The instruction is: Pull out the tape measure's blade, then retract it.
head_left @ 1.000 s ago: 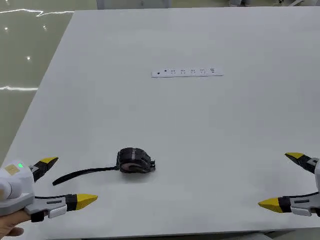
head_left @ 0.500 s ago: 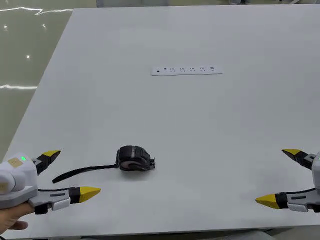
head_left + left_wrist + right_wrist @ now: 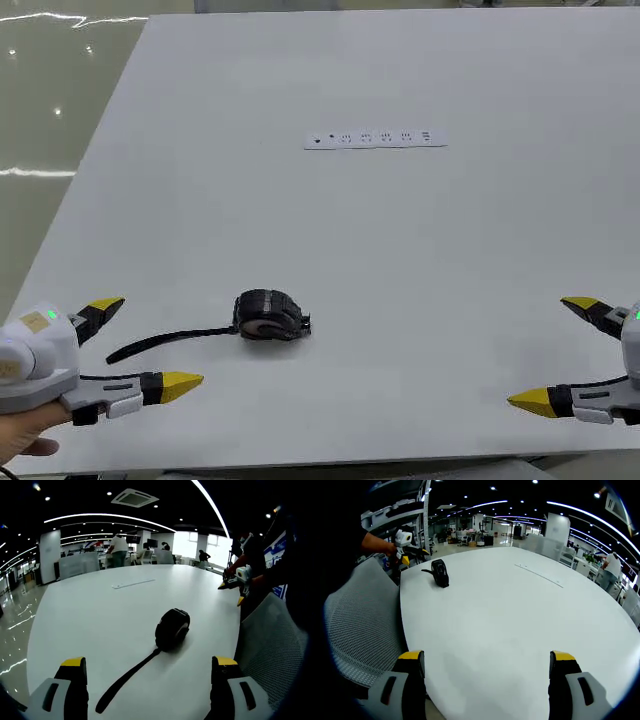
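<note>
One tape measure (image 3: 268, 318) separates left tool (image 3: 151, 342), right tool (image 3: 545, 352).

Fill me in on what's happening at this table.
A person at a white table holds a gripper in each hand. The left gripper sits open just short of a black tape measure, whose strap trails toward it. The right gripper, also open, waits far off to the other side. Neither touches the tape measure, and no blade is pulled out yet. A power strip lies farther back.
</note>
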The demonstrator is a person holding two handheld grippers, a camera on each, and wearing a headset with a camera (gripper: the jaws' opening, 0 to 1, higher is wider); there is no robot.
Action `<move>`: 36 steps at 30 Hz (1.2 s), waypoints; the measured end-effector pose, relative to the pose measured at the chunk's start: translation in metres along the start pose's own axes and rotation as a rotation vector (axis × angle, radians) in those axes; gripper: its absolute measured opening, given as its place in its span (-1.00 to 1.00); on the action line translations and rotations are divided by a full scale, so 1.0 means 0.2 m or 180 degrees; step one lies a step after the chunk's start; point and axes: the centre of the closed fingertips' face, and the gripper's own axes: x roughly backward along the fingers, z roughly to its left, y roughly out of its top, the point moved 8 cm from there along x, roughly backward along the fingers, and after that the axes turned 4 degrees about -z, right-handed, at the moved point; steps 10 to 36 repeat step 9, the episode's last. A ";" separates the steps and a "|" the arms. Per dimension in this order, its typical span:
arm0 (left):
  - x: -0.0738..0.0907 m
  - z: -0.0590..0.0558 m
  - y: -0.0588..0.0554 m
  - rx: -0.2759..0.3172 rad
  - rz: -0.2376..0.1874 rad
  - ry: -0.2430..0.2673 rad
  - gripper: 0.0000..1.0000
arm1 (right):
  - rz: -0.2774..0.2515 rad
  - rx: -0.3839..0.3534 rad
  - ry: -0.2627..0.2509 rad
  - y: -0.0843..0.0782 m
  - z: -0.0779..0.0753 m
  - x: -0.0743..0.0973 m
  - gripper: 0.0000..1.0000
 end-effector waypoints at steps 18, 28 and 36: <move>0.00 0.00 -0.01 -0.0011 0.0007 -0.0020 1.00 | 0.0003 0.0005 0.0010 -0.01 0.00 0.00 1.00; 0.00 0.00 -0.01 -0.0011 0.0007 -0.0020 1.00 | 0.0003 0.0005 0.0010 -0.01 0.00 0.00 1.00; 0.00 0.00 -0.01 -0.0011 0.0007 -0.0020 1.00 | 0.0003 0.0005 0.0010 -0.01 0.00 0.00 1.00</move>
